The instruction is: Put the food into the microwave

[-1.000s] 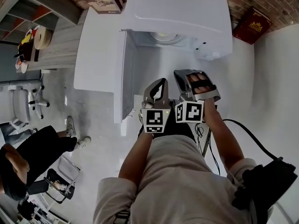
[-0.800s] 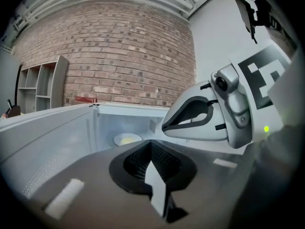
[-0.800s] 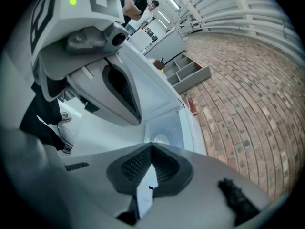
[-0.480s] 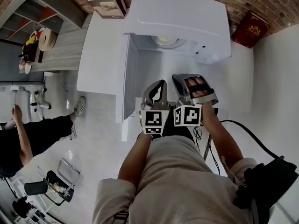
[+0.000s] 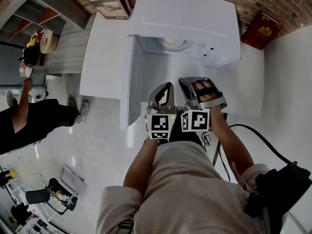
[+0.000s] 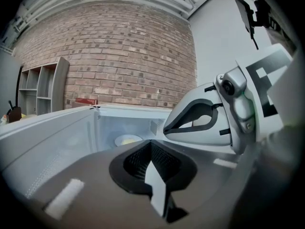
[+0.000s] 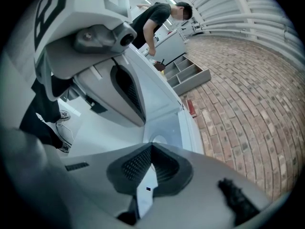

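The boxy white microwave (image 5: 190,13) stands far on the smooth white desk (image 5: 253,77), its door (image 5: 130,82) swung open to the left. The round plate of pale food (image 5: 171,42) sits inside. Nearer, the left hand-held gripper (image 6: 151,149) and right hand-held gripper (image 7: 151,150) are both clamped together, holding nothing.

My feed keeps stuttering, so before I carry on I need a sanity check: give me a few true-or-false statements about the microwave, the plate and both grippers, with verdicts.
1. The door of the microwave stands open. True.
2. The right gripper holds the plate. False: its fingers are shut on nothing, and the plate sits inside the microwave.
3. The left gripper has its fingers spread wide. False: they are together, with nothing between them.
4. Both grippers are outside the microwave, in front of its opening. True.
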`<state>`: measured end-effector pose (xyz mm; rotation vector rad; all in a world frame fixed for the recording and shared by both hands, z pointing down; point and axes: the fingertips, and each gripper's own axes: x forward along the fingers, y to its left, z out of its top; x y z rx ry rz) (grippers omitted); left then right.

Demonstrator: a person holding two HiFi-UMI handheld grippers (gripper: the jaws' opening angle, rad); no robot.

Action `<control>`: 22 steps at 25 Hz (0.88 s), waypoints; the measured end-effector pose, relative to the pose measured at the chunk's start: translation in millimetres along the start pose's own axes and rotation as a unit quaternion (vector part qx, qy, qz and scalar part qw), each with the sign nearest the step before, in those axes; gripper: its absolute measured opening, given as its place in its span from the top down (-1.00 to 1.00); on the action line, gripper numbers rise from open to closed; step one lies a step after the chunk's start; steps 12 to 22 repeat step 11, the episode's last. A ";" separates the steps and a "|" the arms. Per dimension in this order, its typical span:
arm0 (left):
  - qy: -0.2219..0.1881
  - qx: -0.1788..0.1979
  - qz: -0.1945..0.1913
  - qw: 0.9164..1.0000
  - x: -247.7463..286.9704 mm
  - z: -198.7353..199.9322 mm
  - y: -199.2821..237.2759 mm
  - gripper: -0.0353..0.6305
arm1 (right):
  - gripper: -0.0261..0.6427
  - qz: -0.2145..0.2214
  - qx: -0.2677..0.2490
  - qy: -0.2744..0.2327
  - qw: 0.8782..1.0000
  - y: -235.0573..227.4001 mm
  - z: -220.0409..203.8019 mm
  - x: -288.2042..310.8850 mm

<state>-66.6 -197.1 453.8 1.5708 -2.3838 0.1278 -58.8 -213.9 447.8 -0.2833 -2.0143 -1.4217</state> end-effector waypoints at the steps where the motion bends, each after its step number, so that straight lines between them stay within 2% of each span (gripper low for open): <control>1: 0.000 0.000 0.000 1.000 0.5 -0.1 -0.1 0.87 | 0.89 -0.001 0.000 0.000 1.000 -0.2 0.1 -0.1; 22: 0.002 0.000 -0.001 1.000 2.8 0.1 -5.8 0.87 | 0.89 0.002 -0.004 -0.003 1.000 -0.5 -3.4 -1.4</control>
